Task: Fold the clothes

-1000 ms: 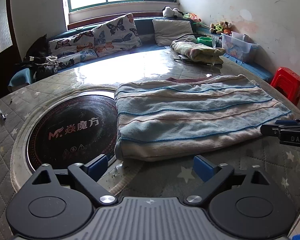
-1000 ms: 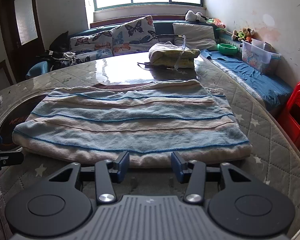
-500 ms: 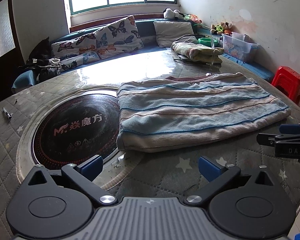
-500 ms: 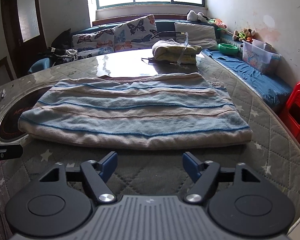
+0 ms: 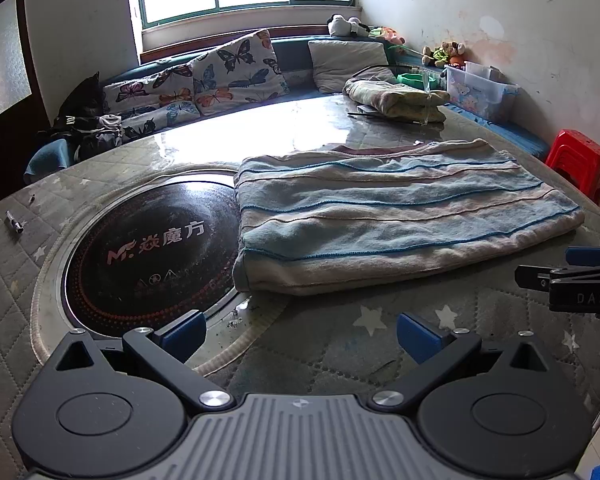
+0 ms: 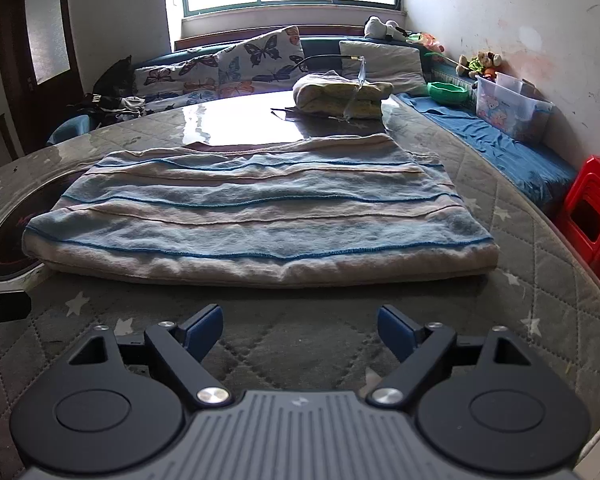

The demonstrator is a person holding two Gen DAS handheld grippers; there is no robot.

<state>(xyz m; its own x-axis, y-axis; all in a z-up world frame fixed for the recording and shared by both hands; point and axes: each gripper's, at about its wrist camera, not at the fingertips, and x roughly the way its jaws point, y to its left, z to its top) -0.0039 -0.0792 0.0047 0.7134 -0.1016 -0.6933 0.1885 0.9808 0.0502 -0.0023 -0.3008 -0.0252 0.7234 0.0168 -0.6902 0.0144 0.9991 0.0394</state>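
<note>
A folded striped garment (image 5: 396, 212) in pale blue and cream lies flat on the quilted table (image 5: 340, 344), also seen in the right wrist view (image 6: 256, 216). My left gripper (image 5: 300, 332) hovers open in front of the garment's near left corner, nothing between its blue pads. My right gripper (image 6: 300, 330) sits a little back from the garment's near edge; its jaws are opening and hold nothing. The right gripper's finger (image 5: 568, 280) shows at the right edge of the left wrist view.
A round black inset (image 5: 152, 248) with a logo sits left of the garment. A second folded cloth (image 6: 340, 98) lies at the table's far side. A red stool (image 6: 592, 216), a clear bin (image 6: 512, 112) and cushions line the bench. A small metal piece (image 5: 14, 222) lies far left.
The right gripper's jaws have spread wide apart and it has drawn back from the garment's edge. The left gripper has backed off slightly, still open.
</note>
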